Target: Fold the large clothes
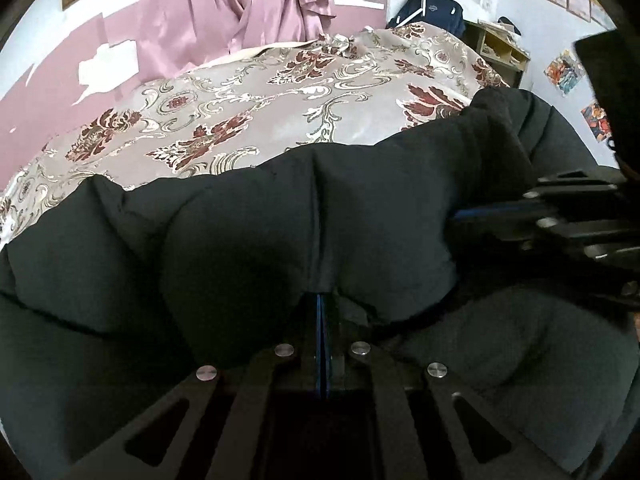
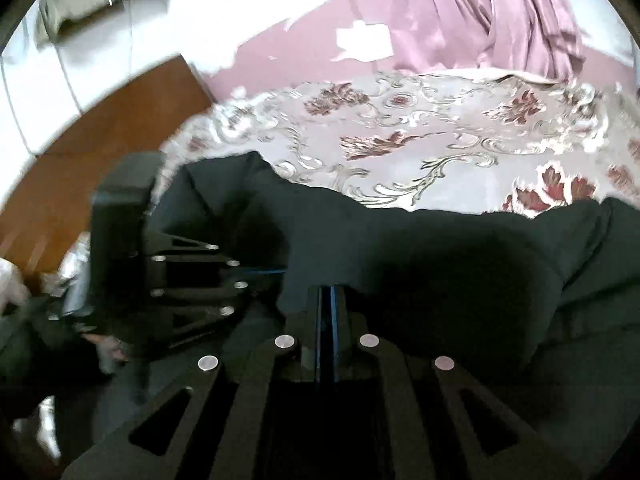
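in the left wrist view, the left gripper (image 1: 322,300) points down at a large black padded jacket (image 1: 248,240) that lies on a bed. its jaws are clenched, with a fold of the black cloth pinched between the blue pads, and the cloth bulges up on both sides of the pinch. the right gripper (image 1: 460,216) reaches in from the right edge, lying sideways against the same jacket, with its tip buried in the dark cloth. behind the jacket spreads a bedspread (image 1: 248,116) of pale silky cloth with red and gold flowers. past the bed hang pink curtains (image 1: 224,4) against a pink and white wall. a dark blue bag (image 1: 432,10) sits beside a wooden shelf (image 1: 500,50) at the top right.

in the right wrist view, which is a little blurred, the right gripper (image 2: 326,292) is also clamped on the jacket (image 2: 440,264), the cloth gathered between the near-shut blue pads. the left gripper (image 2: 276,270) lies just to the left, turned sideways, touching the jacket's edge. the flowered bedspread (image 2: 420,140) fills the middle, the curtains (image 2: 480,16) hang above, and a brown wooden floor (image 2: 120,128) shows at the left.
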### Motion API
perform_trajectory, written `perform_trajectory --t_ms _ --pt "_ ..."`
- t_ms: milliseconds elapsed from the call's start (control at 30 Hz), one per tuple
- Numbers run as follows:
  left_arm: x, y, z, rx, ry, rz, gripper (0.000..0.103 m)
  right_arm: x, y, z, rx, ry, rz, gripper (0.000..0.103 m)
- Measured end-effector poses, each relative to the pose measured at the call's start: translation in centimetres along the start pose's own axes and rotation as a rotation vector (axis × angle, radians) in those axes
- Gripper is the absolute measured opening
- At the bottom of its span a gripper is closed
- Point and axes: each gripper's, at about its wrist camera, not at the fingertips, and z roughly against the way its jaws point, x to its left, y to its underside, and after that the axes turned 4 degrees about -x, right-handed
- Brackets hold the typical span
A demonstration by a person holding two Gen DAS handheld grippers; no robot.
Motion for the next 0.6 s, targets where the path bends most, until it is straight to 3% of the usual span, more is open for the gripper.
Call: perform_trajectory --t_ms 67,267,533,600 --pt "0.2 0.0 -0.2 0.005 0.007 0.008 0.004 -0.6 -0.1 -1.1 0.031 0.016 -0.027 0.003" --pt "0.1 0.1 -0.8 0.013 -0.005 0.016 0.003 -2.8 1.0 -3.0 0.069 -0.054 -0.153 0.000" --pt "-1.2 -0.3 1.2 -0.014 -0.089 -0.043 0.003 -3.0 2.7 -0.8 -0.042 -0.111 -0.183 0.000" --pt "-1.2 -0.5 2.8 -0.039 -0.090 -0.013 0.006 -2.9 3.0 1.3 -0.072 -0.028 -0.184 0.005"
